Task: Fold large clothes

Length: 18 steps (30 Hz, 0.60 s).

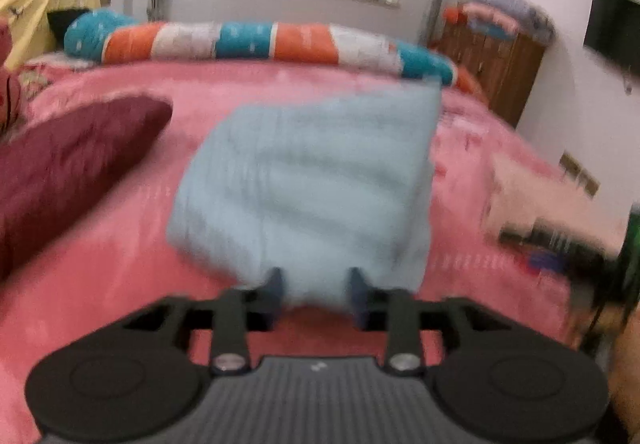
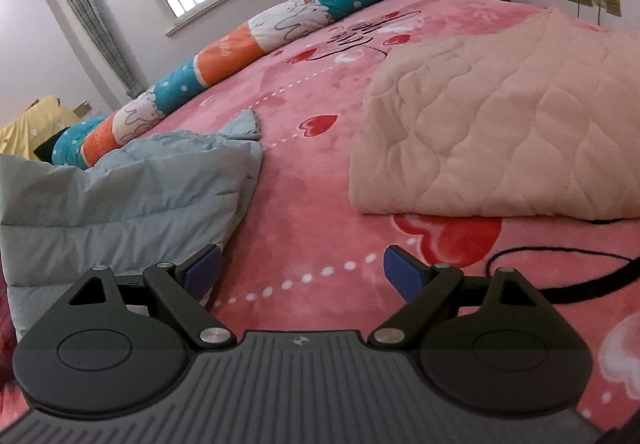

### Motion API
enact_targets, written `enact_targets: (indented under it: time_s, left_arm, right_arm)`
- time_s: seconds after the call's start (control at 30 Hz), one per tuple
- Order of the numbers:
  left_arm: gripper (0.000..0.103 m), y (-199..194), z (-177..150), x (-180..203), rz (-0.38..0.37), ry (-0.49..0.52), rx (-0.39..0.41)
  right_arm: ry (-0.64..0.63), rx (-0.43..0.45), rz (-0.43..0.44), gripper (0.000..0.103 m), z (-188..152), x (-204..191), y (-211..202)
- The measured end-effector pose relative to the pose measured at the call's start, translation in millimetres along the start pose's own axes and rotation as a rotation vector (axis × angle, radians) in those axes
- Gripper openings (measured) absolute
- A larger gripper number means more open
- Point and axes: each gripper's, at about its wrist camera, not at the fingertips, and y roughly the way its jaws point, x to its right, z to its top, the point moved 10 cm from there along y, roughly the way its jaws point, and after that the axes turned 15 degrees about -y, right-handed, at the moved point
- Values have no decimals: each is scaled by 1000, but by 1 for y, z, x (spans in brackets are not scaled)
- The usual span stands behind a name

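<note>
Writing: dark script on the pink bedspread (image 2: 320, 180) near its far side, among red hearts; too distorted to read. No brand or label legible.
Garment: a pale blue quilted jacket (image 1: 312, 180), puffy, stitched in horizontal bands, folded to a rough rectangle. The left view is blurred, so finer detail is lost.
Garment place: on the bed's middle, nearer the front edge, between a dark red pillow (image 1: 68, 164) and a folded beige quilt (image 2: 500, 132).
Left gripper (image 1: 316, 294): jaws partly spread, blue pads at the jacket's near edge; whether they touch it I cannot tell.
Right gripper (image 2: 304, 272): jaws spread wide over bare bedspread, nothing between them; its left pad sits just beside the jacket's corner.
Far edge: a long bolster (image 1: 256, 44) banded teal, orange and white.
Cable: a black cord (image 2: 568, 276) lies on the bedspread below the quilt.
</note>
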Motion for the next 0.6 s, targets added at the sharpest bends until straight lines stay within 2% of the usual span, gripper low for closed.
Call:
enact_targets:
  time_s: [0.03,0.07,0.13,0.17,0.23,0.3,0.37,0.43,0.5,0.6]
  left_arm:
    - [66,0,14,8,-14,-2,32]
    - [70,1,31,18,-30,5,74]
    - [72,9,60,39,-46,30,145]
    - [77,14,72,50,-55,38,171]
    - [79,33,94,74,-76,64,201]
    - [79,65,109,93,-55,91,183]
    - [77,100,111,105,-32,122,121]
    - [72,131,108,106,41,171,81]
    - [65,147,101,97,114,212,50]
    - [63,148,84,62,171,165,11]
  right_arm:
    - [-1,-2,1,103,1,1,1]
    - [-3,2,-1,103,1,-4,1]
    - [1,8,-2,103,2,-3,3]
    - [6,9,-2,103,1,-3,3]
    - [22,6,-4,103,1,-1,6]
    - [33,5,-8,103,1,-1,7]
    - [32,9,-9,103,4,-2,9]
    - [24,9,-8,103,4,-5,10]
    - [21,4,-5,103,2,-7,10]
    - [13,-8,0,103,0,-8,12]
